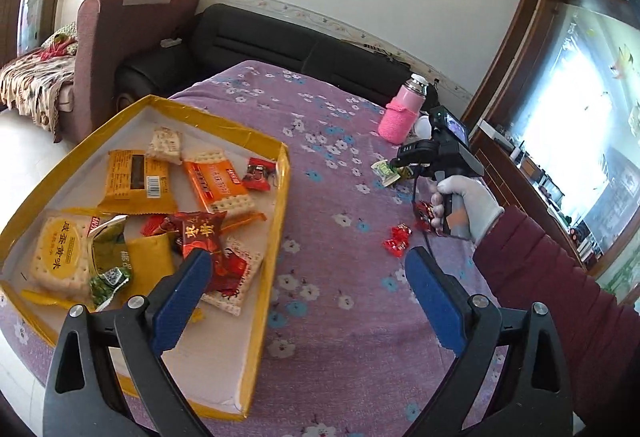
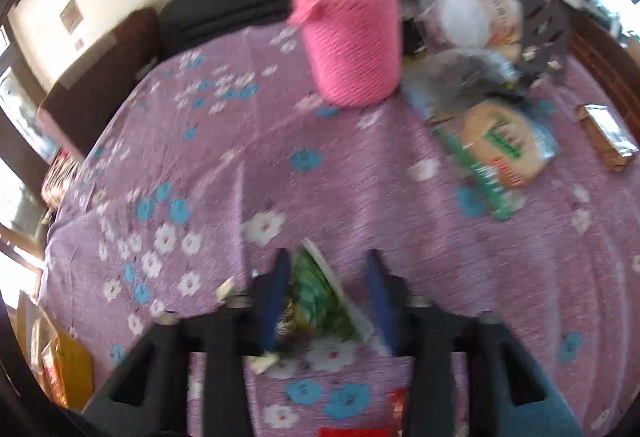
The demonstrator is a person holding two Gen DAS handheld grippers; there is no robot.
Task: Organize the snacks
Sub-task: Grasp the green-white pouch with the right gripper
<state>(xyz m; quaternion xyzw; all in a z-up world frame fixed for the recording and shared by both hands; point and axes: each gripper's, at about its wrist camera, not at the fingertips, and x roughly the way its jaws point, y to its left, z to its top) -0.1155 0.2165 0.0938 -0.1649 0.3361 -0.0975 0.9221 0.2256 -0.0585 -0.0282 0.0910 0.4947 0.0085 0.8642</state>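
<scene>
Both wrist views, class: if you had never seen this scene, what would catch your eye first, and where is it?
The yellow-rimmed tray at the table's left, heaped with biscuit and candy packets, stands out first. Next comes the pink knitted bottle standing upright at the far side of the purple flowered tablecloth. Then the right gripper, with a green snack packet between its fingers, though blur hides whether they grip it.

Left wrist: high over tabletop (image 1: 340,317), facing sofa (image 1: 256,41). Right wrist: low, close, blurred, facing pink bottle (image 2: 352,37). Shared: tabletop, bottle, sofa, green packet (image 1: 386,173).
</scene>
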